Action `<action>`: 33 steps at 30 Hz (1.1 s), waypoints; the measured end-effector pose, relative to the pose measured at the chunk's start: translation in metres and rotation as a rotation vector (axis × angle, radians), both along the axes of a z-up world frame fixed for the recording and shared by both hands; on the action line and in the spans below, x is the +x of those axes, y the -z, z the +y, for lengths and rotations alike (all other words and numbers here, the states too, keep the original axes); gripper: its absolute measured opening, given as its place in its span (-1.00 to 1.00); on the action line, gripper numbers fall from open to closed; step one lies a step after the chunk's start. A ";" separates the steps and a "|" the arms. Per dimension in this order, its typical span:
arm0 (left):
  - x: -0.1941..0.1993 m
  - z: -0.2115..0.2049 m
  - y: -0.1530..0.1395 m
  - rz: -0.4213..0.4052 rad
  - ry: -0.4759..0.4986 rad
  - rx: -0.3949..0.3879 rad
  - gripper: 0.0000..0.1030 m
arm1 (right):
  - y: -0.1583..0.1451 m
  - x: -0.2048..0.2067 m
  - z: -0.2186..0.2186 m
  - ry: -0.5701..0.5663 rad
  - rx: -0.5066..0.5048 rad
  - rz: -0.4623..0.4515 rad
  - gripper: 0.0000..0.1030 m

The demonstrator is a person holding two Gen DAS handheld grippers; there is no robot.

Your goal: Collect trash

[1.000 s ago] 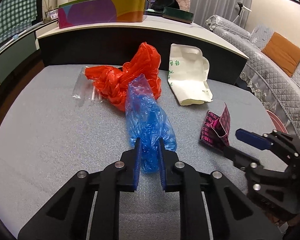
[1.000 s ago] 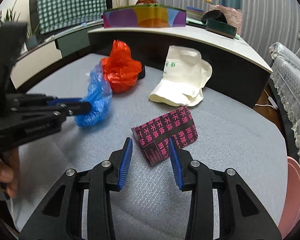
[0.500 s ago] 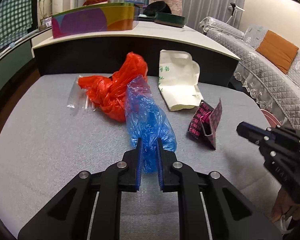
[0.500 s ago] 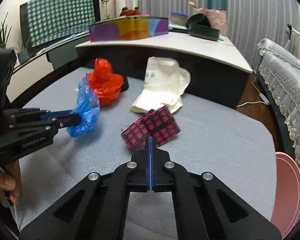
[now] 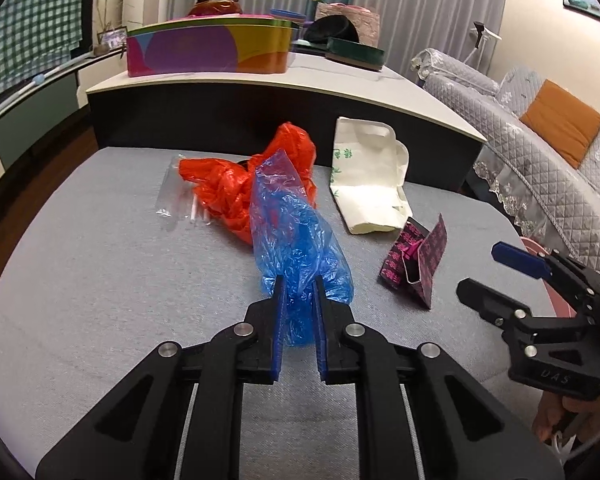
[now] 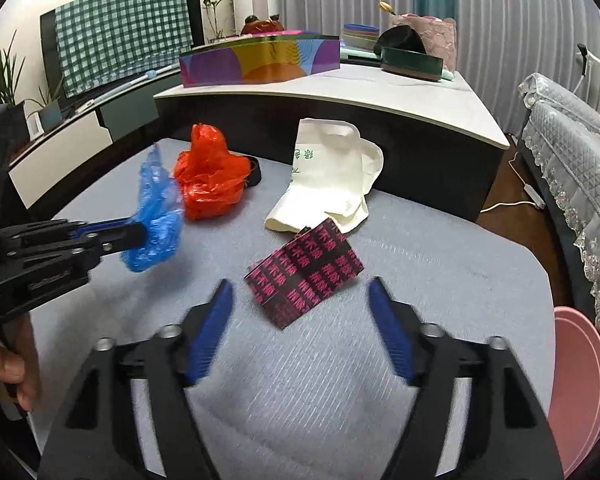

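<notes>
My left gripper (image 5: 298, 300) is shut on a crumpled blue plastic bag (image 5: 296, 232) and holds it above the grey table (image 5: 80, 280); the gripper (image 6: 136, 234) and the bag (image 6: 156, 216) also show in the right wrist view. My right gripper (image 6: 300, 320) is open and empty just short of a black carton with pink print (image 6: 304, 276), which also shows in the left wrist view (image 5: 416, 256). A red plastic bag (image 5: 236, 184), a white paper bag (image 5: 368, 184) and a clear wrapper (image 5: 176, 196) lie further back.
A dark counter (image 5: 260, 92) with a colourful box (image 5: 208, 50) stands behind the table. A grey sofa (image 5: 548, 148) is at the right. A pink round object (image 6: 576, 392) sits off the table's right edge.
My right gripper shut without catching the black carton, drew back and has now opened wide. The carton tipped and shifted. My left gripper has lifted the blue bag a little.
</notes>
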State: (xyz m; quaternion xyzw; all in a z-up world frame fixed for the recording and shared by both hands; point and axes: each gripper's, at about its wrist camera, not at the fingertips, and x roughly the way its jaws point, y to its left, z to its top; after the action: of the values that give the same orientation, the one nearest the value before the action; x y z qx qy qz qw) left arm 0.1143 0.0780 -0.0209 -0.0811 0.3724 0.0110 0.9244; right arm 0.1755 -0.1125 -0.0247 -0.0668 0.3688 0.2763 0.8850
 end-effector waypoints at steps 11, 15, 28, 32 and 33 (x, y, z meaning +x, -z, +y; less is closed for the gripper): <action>0.004 0.005 -0.008 -0.022 0.006 -0.038 -0.76 | 0.028 0.040 0.033 -0.101 -0.107 0.073 0.73; 0.005 0.006 -0.009 -0.026 0.005 -0.039 -0.76 | 0.033 0.045 0.029 -0.099 -0.096 0.087 0.29; 0.001 0.000 -0.012 -0.038 0.018 -0.031 -0.76 | 0.005 0.035 -0.003 -0.021 0.010 0.066 -0.81; -0.002 -0.004 -0.015 -0.046 0.026 -0.023 -0.76 | -0.005 0.025 -0.010 -0.017 0.008 0.044 -0.81; -0.002 -0.006 -0.016 -0.048 0.030 -0.021 -0.76 | -0.008 0.022 -0.012 -0.015 0.008 0.038 -0.81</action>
State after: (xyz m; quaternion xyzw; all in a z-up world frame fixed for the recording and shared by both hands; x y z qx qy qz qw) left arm 0.1122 0.0719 -0.0048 -0.0854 0.3516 -0.0085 0.9322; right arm 0.1972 -0.1247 -0.0169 -0.0607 0.3840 0.2858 0.8759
